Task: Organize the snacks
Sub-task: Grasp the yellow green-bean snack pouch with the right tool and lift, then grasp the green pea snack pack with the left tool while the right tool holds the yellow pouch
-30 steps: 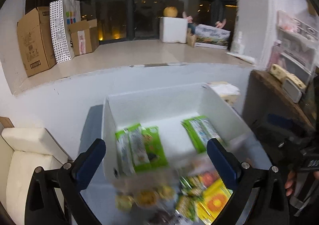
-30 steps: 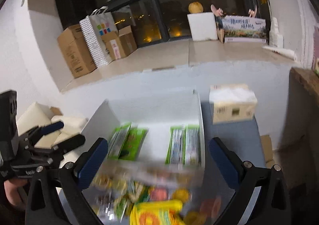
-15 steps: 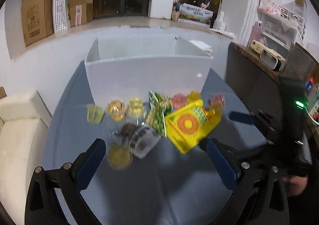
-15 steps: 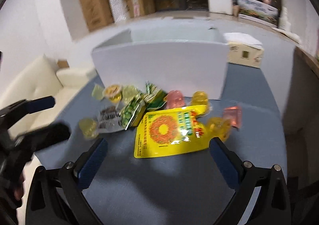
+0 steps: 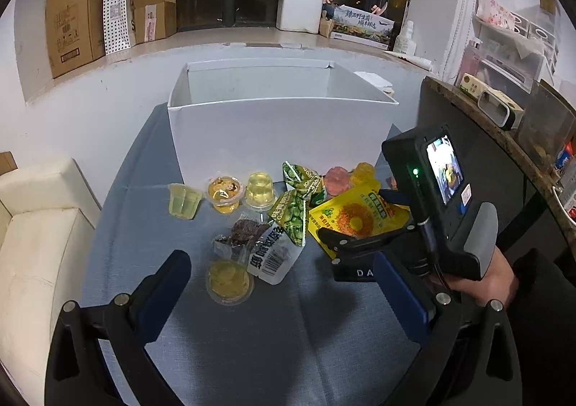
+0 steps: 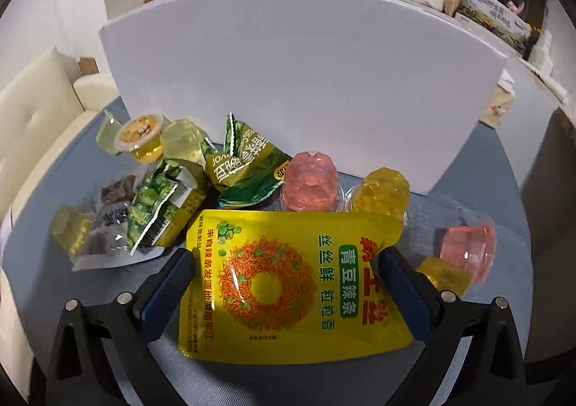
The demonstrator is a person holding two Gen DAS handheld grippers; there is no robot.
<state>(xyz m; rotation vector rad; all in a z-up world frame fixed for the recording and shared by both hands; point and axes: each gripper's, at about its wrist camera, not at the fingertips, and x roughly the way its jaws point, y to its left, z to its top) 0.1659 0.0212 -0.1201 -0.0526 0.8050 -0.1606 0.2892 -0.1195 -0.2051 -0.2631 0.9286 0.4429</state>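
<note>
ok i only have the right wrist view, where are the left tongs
observer: The left tongs are open and face the snack pile, with a yellow jelly cup just ahead of them.
operator: is the white box open on top
observer: Yes, the white box is open-topped. Only its inner walls show, and its floor is hidden.
</note>
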